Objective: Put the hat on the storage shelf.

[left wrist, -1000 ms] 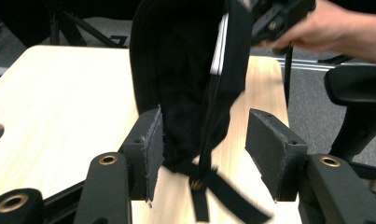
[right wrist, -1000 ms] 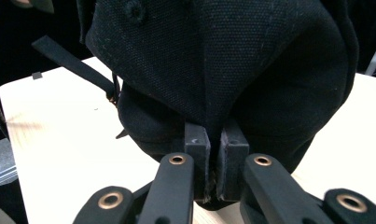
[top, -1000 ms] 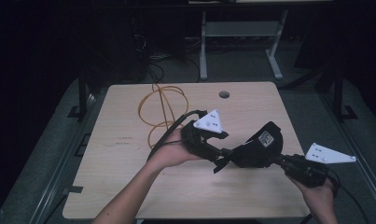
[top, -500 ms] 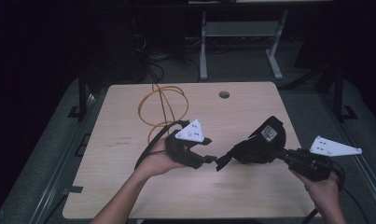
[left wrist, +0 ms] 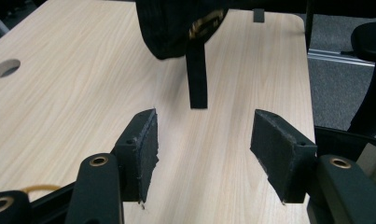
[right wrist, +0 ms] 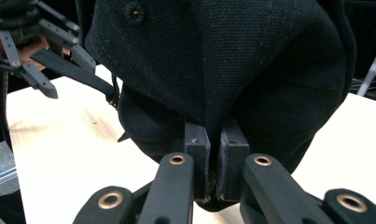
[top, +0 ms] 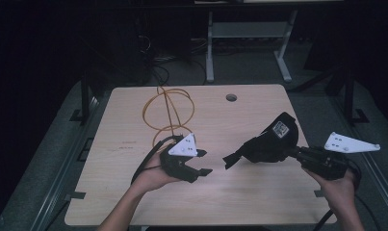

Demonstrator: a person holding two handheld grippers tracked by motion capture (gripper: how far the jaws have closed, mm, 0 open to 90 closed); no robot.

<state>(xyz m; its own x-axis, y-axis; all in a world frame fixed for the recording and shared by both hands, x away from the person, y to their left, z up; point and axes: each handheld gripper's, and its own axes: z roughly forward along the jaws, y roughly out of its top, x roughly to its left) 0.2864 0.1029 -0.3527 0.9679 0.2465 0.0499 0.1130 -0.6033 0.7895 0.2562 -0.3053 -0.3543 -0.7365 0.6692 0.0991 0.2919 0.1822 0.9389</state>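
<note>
A black cloth cap (top: 273,142) hangs above the wooden table (top: 124,144) at the right. My right gripper (top: 293,153) is shut on a fold of it, and the right gripper view shows the cap (right wrist: 223,60) pinched between the pads of that gripper (right wrist: 216,154). The cap's black strap (top: 232,160) sticks out to the left. My left gripper (top: 205,162) is open, a short way left of the strap's end. In the left gripper view the strap (left wrist: 196,74) dangles beyond the open left gripper (left wrist: 202,149), with nothing between the pads.
A coiled orange cable (top: 167,108) lies on the table's far left half, behind my left hand. A round cable hole (top: 231,97) sits near the far edge. A white desk frame (top: 249,33) stands on the dark floor beyond.
My left gripper has drawn back to the left and nearer, away from the cap. The right gripper has carried the cap slightly to the right, so a gap has opened between them.
</note>
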